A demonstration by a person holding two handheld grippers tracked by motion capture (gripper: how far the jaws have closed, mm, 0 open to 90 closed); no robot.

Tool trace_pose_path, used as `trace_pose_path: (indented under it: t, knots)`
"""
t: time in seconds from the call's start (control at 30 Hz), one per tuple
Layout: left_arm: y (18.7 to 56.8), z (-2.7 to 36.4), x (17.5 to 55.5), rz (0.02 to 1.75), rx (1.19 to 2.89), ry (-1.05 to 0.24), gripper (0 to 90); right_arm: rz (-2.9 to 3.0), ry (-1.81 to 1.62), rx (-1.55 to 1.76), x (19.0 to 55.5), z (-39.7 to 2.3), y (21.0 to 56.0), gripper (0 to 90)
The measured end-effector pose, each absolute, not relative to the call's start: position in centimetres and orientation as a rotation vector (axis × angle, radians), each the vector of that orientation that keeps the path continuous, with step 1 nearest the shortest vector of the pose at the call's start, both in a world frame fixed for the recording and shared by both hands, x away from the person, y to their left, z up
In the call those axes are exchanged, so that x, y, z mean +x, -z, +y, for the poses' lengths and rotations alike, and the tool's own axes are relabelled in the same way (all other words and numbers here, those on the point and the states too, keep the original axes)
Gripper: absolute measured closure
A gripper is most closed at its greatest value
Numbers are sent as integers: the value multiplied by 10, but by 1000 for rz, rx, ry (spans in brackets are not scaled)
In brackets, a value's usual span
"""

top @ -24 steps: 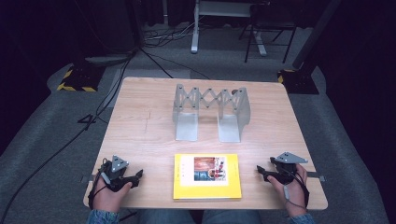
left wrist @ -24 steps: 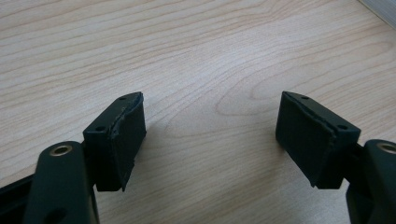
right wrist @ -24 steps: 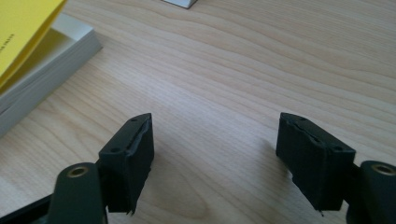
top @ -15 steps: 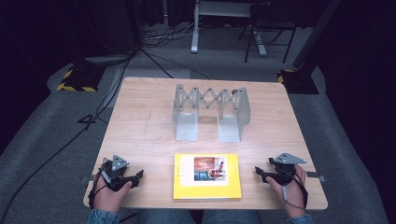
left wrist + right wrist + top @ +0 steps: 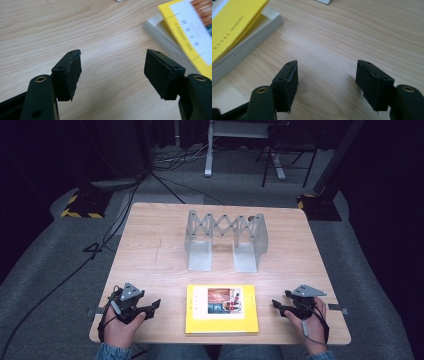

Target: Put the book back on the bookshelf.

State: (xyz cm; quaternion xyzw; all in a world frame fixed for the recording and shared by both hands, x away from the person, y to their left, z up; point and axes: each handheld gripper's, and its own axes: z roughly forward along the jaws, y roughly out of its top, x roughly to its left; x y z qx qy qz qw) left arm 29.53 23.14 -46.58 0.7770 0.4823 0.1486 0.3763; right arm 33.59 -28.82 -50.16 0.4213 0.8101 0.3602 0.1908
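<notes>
Seemingly stiff and moderately heavy, the flat yellow-covered book (image 5: 222,309) lies between the left gripper (image 5: 151,308) and right gripper (image 5: 276,306), both spread wide and empty, and looks best pinched along an overhanging cover edge.

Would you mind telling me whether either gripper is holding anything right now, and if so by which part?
Nothing is held. The left gripper and right gripper both have open jaws over bare table, either side of the yellow book.
</notes>
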Motion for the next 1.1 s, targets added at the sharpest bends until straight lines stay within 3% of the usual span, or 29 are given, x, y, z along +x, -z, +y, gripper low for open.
trace_pose_path:
  t: [0.4,1.1]
  knots:
    - [464,197,301,1112,2032,-285,306,2348,-1040,1079,317,-260,495,338]
    - [481,155,325,1015,2105,-148,335,2374,-1037,1074,297,-250,502,323]
